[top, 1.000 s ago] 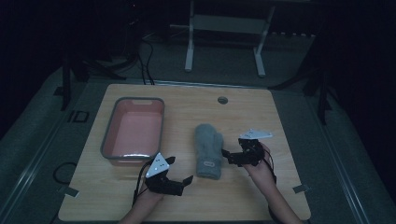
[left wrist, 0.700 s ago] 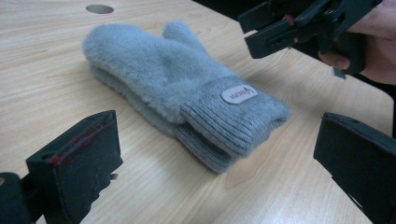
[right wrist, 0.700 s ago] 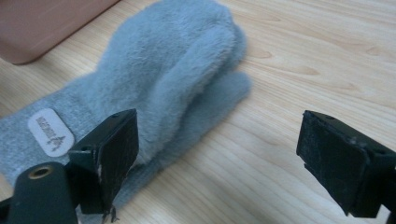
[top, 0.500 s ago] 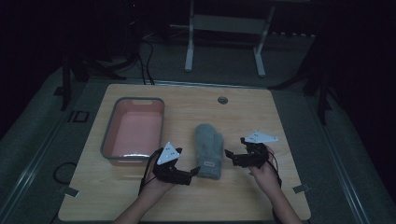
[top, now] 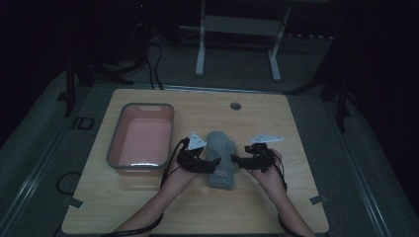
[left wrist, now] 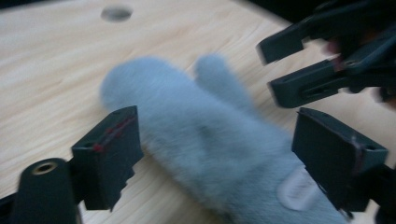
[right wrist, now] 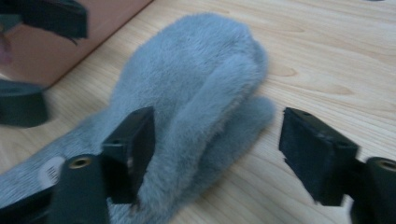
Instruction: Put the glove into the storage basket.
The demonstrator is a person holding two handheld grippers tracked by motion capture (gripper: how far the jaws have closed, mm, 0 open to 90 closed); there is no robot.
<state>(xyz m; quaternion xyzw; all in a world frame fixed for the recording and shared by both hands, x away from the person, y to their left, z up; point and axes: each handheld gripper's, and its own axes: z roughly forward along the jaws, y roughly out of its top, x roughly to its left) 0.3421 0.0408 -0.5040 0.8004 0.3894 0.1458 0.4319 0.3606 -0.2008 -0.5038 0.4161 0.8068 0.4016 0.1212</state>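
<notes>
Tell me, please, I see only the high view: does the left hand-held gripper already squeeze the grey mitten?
Observer: Not yet. In the left gripper view the mitten lies between the jaws of the left hand-held gripper. They have just been closing, but the fur is not pressed in.
Operator: And the right one?
Observer: The jaws of the right hand-held gripper have just been closing too. In its own view, one jaw is at the fur beside the thumb, and the other stands apart with bare table between.
</notes>
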